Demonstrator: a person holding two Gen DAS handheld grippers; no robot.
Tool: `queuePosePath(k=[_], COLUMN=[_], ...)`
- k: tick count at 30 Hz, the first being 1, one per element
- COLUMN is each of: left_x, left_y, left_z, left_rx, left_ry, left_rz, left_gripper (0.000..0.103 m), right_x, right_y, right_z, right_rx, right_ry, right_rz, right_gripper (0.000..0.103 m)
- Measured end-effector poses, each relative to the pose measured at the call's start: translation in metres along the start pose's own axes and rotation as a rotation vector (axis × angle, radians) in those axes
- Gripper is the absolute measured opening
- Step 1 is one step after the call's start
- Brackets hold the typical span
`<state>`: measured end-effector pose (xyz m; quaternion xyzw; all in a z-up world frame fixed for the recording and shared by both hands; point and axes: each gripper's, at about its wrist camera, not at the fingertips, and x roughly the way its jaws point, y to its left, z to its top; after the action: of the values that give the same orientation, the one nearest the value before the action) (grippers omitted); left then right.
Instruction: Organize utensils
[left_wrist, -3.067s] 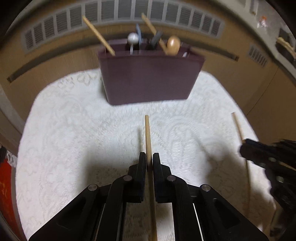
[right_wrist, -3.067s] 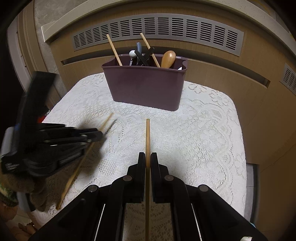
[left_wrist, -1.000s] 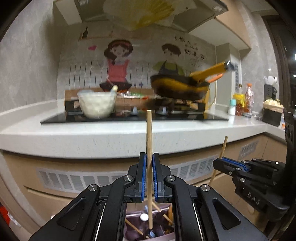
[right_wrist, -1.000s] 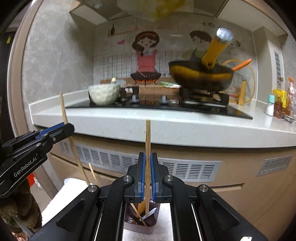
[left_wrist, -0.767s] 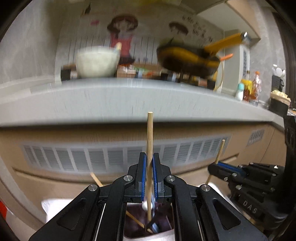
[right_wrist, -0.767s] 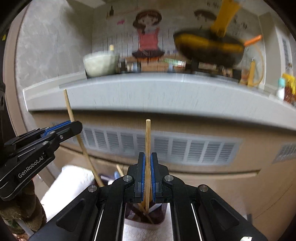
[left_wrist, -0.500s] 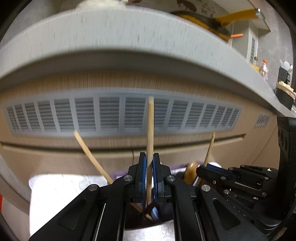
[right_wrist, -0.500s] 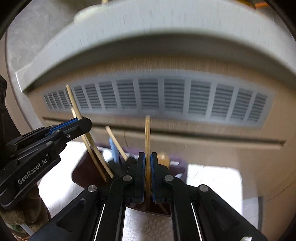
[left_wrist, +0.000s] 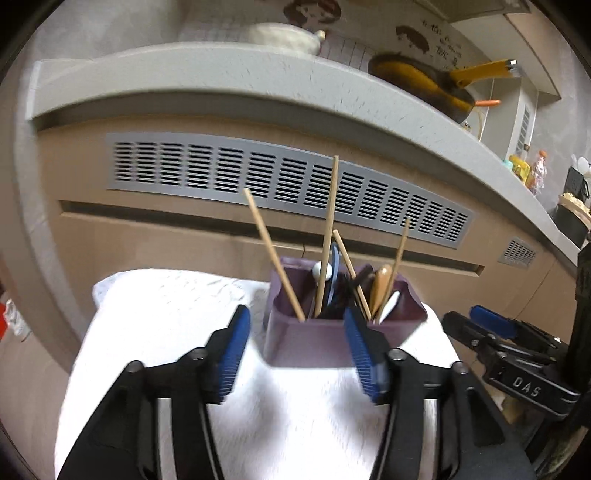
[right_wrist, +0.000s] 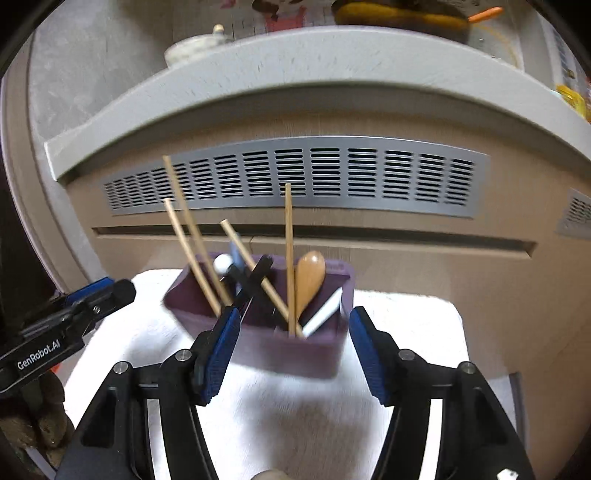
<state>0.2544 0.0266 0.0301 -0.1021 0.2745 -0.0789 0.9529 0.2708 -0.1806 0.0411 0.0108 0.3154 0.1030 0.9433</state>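
A dark purple utensil holder (left_wrist: 317, 345) (right_wrist: 295, 350) stands on a white lace cloth (left_wrist: 155, 317) (right_wrist: 406, 314). Several wooden chopsticks (left_wrist: 327, 236) (right_wrist: 289, 258), a wooden spoon (right_wrist: 309, 280) (left_wrist: 378, 286), a white spoon and dark utensils stand in it. My left gripper (left_wrist: 297, 352) is open and empty just in front of the holder. My right gripper (right_wrist: 293, 352) is open and empty, its jaws either side of the holder's front. Each gripper also shows in the other's view: the right one (left_wrist: 480, 332) and the left one (right_wrist: 92, 299).
A wood cabinet front with a grey vent grille (left_wrist: 280, 181) (right_wrist: 295, 177) rises right behind the holder, under a grey countertop (left_wrist: 221, 74). A white pot (left_wrist: 284, 37) and a yellow pan (left_wrist: 424, 85) sit up on it.
Both grippers were shut on a chopstick each; both have opened and those chopsticks now stand in the holder. The views have tilted down toward the holder.
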Motion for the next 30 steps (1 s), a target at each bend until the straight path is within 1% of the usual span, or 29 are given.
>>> queuePosePath(k=[1,2,3,4,5,9,10,11,13,17,19,21,24,30], left_x=[-0.014,-0.028,-0.041,-0.052,-0.063,-0.098,-0.105,-0.11,-0.117,-0.131,-0.133,-0.137,-0.139,-0.137], left_y=[-0.001,-0.003,-0.004,-0.007,-0.008,-0.025,-0.028,-0.031,-0.035,-0.039,-0.039,-0.039,-0.038,-0.037], left_z=[-0.007,-0.014,-0.019,-0.026,-0.032,-0.061,-0.069,-0.075,-0.085,-0.103,-0.106,-0.108,-0.109,-0.109], left_rx=[0.003,0.009,0.016,0.027,0.04,0.108,0.123,0.14,0.162,0.169,0.17,0.169,0.165,0.17], left_ry=[-0.021,-0.045,-0.065,-0.088,-0.106,-0.166,-0.169,-0.153,-0.128,-0.128,-0.12,-0.128,-0.14,-0.137], left_rz=[0.008,0.014,0.021,0.026,0.03,0.041,0.04,0.047,0.055,0.06,0.071,0.081,0.104,0.118], left_gripper=[0.067,0.074,0.077,0.082,0.088,0.102,0.103,0.103,0.103,0.103,0.103,0.103,0.103,0.103], right_x=[-0.012,-0.024,-0.037,-0.045,-0.056,-0.088,-0.095,-0.103,-0.113,-0.136,-0.142,-0.146,-0.151,-0.161], right_y=[0.002,0.004,0.007,0.006,0.008,0.013,0.015,0.017,0.021,0.02,0.021,0.021,0.021,0.022], right_z=[-0.007,-0.016,-0.025,-0.028,-0.037,-0.062,-0.07,-0.076,-0.084,-0.104,-0.112,-0.12,-0.125,-0.125], right_rx=[0.003,0.004,0.008,0.014,0.021,0.017,0.013,0.01,0.015,0.036,0.037,0.03,0.022,0.018], right_ry=[-0.008,-0.018,-0.032,-0.044,-0.06,-0.097,-0.106,-0.114,-0.126,-0.159,-0.178,-0.183,-0.182,-0.206], right_rz=[-0.007,-0.016,-0.026,-0.037,-0.049,-0.088,-0.1,-0.113,-0.124,-0.152,-0.178,-0.193,-0.19,-0.186], right_gripper=[0.061,0.067,0.072,0.08,0.084,0.086,0.089,0.093,0.094,0.094,0.094,0.094,0.094,0.094])
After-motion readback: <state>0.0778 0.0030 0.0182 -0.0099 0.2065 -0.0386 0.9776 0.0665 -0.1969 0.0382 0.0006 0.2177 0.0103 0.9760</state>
